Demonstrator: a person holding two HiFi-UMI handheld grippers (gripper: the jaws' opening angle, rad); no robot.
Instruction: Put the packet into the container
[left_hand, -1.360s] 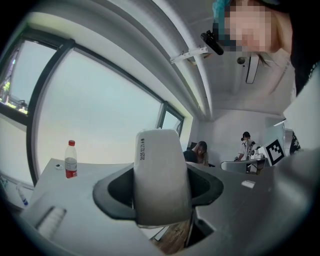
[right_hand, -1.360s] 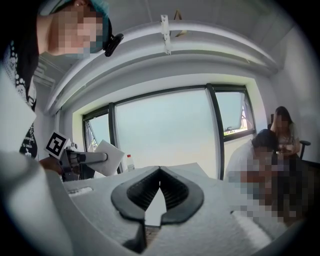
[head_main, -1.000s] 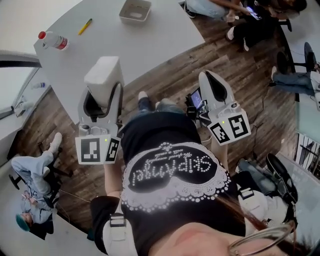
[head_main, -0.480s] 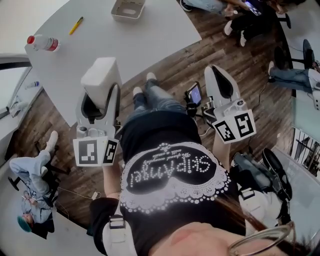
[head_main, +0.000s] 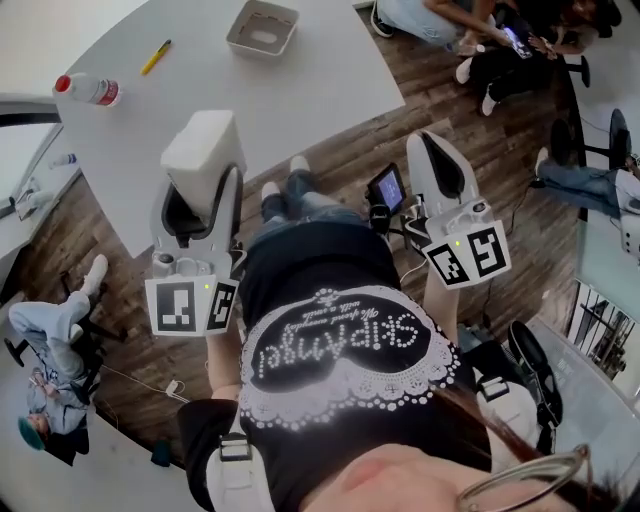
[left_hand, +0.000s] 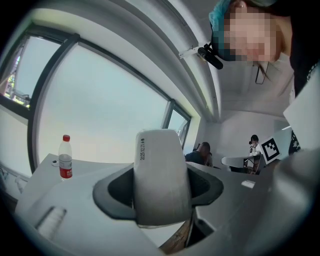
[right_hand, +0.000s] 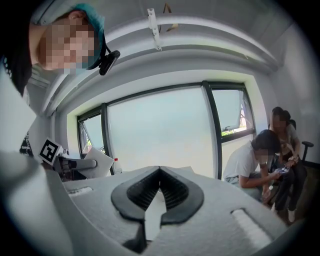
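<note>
Claw on the left (head_main: 204, 196) clamped on white packet (head_main: 203, 148) above the desk's (head_main: 320, 90) near edge, right claw (head_main: 441, 166) closed empty over floor (head_main: 345, 150), container (head_main: 263, 27) well apart by the far edge.

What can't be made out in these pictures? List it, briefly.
- The packet: its lower end is buried between the left claw's jaws, left gripper view.
- The container: small near the head view's top edge, contents unclear; in neither gripper view.
- The bottle: label too small to read, head view.
</note>
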